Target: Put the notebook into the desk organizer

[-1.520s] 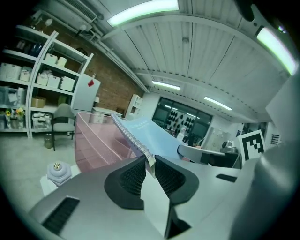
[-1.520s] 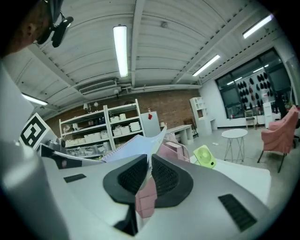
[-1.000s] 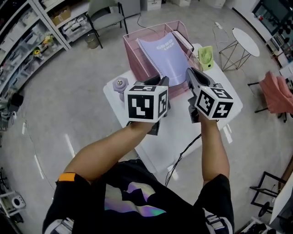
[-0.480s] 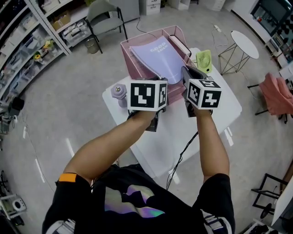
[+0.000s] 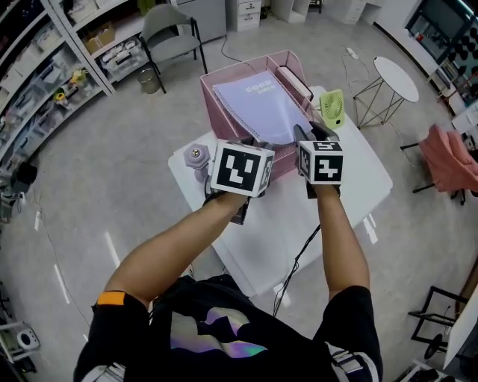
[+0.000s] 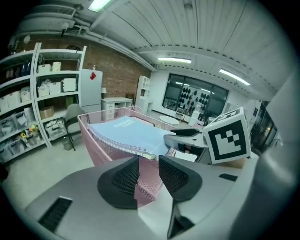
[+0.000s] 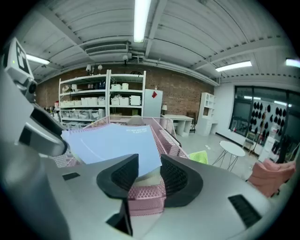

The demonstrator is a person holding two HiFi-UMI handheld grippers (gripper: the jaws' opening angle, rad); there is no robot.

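**Head view.** A person leans over a white table [image 5: 299, 216], a gripper in each hand. A pink mesh organizer [image 5: 211, 104] stands at the table's 12 o'clock edge. The pale blue notebook [image 5: 261, 108] lies slanted inside its large compartment, spiral edge to the left and low end toward the person. The left gripper [image 5: 250, 143] and right gripper [image 5: 308, 134] point at that low end from 6 o'clock, side by side. A small purple object [image 5: 196, 155] sits at 9 o'clock of the left gripper. A green fan [image 5: 333, 109] stands at 1 o'clock of the right one. On the floor are a round side table [image 5: 396, 73] at 2 o'clock and a chair [image 5: 168, 22] at 11 o'clock.

**Left gripper view.** The jaws stand slightly apart, and only the organizer's pink mesh wall [image 6: 101, 150] shows through the narrow gap. The near end of the notebook's [image 6: 126, 133] spiral binding sits just above the jaw tips, at 12 o'clock. The right gripper shows at 2 o'clock.

**Right gripper view.** The jaws are parted by a similar narrow gap. The near corner of the notebook [image 7: 112, 143] dips into it from 11 o'clock, above the organizer's front wall [image 7: 145, 192]. Whether either pad touches the cover cannot be told.
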